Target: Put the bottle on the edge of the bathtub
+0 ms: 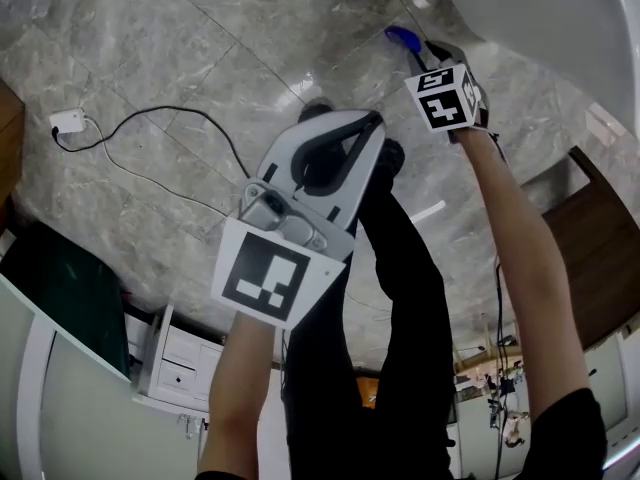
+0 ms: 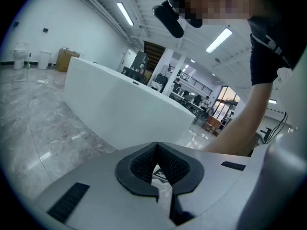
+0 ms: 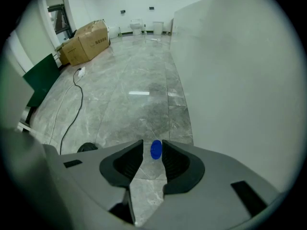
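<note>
Bottle [image 3: 156, 150]: seen only as a small blue shape, low by the floor [image 1: 200, 68] and close to the foot of the tub [image 1: 560, 18]; it is not on the tub's edge. Whether it stands or lies cannot be told. In the head view the same blue shape [image 1: 400, 36] shows just past the tip of the right gripper [image 1: 422, 48].

Right gripper [image 3: 153, 142]: points steeply down at the floor, with the white wall of the tub [image 3: 240, 80] close on its right. Its fingers [image 3: 172, 159] are spread. The bottle appears in the gap between their tips, with a sliver of floor visible on either side, so the pads do not press on it.

Left gripper [image 1: 376, 120]: held in mid-air at the centre of the head view, above the person's dark trousers [image 1: 400, 298]. In its own view the left gripper [image 2: 155, 146] faces the tub [image 2: 120, 109] across open floor. Its fingers [image 2: 139, 166] are pressed together at the tips, with nothing between them.

Surroundings: a black cable [image 1: 150, 110] runs across the grey marble floor to a white plug [image 1: 67, 120]. Cardboard boxes [image 3: 86, 42] and a green board [image 3: 43, 75] lie at the far left of the right gripper view.
</note>
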Tool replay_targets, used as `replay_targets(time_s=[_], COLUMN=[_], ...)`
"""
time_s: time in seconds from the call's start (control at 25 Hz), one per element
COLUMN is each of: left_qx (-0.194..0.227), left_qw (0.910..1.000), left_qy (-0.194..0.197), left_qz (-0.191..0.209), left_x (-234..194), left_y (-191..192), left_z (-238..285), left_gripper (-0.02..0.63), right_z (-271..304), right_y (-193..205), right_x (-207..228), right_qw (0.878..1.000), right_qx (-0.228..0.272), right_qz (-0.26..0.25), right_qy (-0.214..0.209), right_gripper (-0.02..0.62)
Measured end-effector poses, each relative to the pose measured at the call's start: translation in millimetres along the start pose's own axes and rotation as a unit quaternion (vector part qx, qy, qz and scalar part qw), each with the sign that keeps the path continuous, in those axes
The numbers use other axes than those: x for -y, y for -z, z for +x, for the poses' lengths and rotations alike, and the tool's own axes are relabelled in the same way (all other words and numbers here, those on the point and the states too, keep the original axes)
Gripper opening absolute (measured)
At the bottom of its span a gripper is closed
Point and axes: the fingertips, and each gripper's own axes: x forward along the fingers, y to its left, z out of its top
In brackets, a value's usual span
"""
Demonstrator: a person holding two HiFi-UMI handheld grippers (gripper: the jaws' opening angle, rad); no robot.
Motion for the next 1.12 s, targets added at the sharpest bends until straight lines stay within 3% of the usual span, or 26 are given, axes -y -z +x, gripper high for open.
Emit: replay_targets(time_s=[0.44,0.68,1.12], left_qx=[0.038,0.06,0.095], left_qw=[0.9989,0.998,0.9941], left_qy=[-0.012,-0.021,-0.052], left_qz=[0.023,0.008,0.012], left_x=[68,126,225], left_y=[-87,-122,-188], left_z=[-33,-60,-137], left_gripper=[0.012,0.012,0.012], right_z=[-164,-260,-428], right_y=[-59,-56,-45], right_x=[-11,-21,-21], right_qw=[0.995,0.991,0.983], right_qx=[0.097,0.131,0.181], right_qz=[-0.016,-0.01,0.031], right_qy=[-0.02,-0.022,0.016], right_gripper=[0.095,0.081,0.062])
